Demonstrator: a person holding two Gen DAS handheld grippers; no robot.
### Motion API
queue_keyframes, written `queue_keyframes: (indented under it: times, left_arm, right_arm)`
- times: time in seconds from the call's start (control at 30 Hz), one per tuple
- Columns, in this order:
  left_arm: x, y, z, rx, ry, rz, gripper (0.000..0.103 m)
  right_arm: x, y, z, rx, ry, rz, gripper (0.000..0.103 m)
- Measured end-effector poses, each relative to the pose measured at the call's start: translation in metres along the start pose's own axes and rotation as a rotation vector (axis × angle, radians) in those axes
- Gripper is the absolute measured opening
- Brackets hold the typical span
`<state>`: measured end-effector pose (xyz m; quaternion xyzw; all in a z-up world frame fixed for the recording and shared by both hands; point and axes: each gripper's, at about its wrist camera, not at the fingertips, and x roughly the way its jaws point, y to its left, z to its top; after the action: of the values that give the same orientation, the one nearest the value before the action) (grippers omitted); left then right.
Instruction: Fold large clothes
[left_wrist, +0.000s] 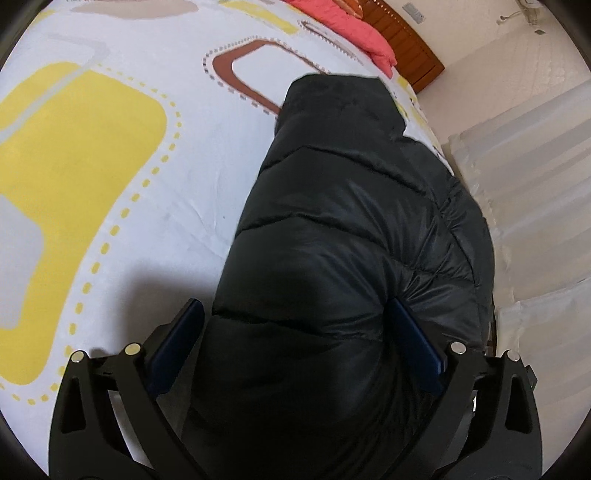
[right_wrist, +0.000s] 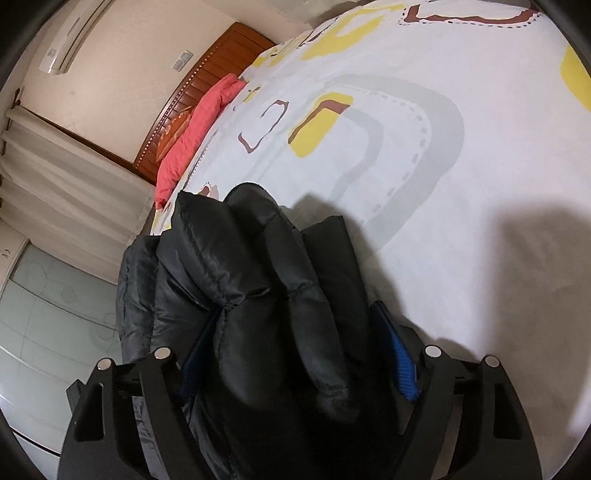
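Observation:
A black quilted puffer jacket (left_wrist: 354, 221) lies lengthwise near the right edge of a bed. My left gripper (left_wrist: 295, 306) has its blue-padded fingers on either side of a thick fold of the jacket and is shut on it. In the right wrist view the jacket (right_wrist: 240, 266) is bunched in puffy folds, and my right gripper (right_wrist: 295, 325) is shut on that bunch. The jacket hides most of both grippers' fingertips.
The bed sheet (left_wrist: 155, 192) is white with yellow, brown and grey shapes. A coral quilt (left_wrist: 354, 29) and a wooden headboard (left_wrist: 410, 40) are at the far end. White curtains (left_wrist: 535, 177) and a wardrobe front (right_wrist: 55, 314) stand beside the bed.

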<state>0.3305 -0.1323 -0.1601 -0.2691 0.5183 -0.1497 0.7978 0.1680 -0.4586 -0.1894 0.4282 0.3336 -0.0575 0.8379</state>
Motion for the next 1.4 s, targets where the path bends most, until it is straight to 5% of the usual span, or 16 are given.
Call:
queue_keyframes:
  times: [0.5,0.87,1.13,1.4]
  left_arm:
    - [0.009,-0.002,0.001,0.025,0.009,-0.01,0.099]
    - [-0.01,-0.011,-0.004,0.094,-0.037,-0.071,0.061]
    - [-0.062,0.014,0.019,0.091,-0.108,-0.043,0.054]
    - [-0.11,0.063,0.08,0.063,-0.19,0.009,0.054]
  right_arm:
    - [-0.001,-0.001,-0.002,0.008,0.028,0.094,0.05]
    - [-0.011,0.011,-0.01,0.005,0.002,0.146,0.036]
    - [0.007,0.07,-0.025,-0.015,0.038,0.253,0.033]
    - [0.082,0.145,-0.037,-0.008,0.121,0.353,0.033]
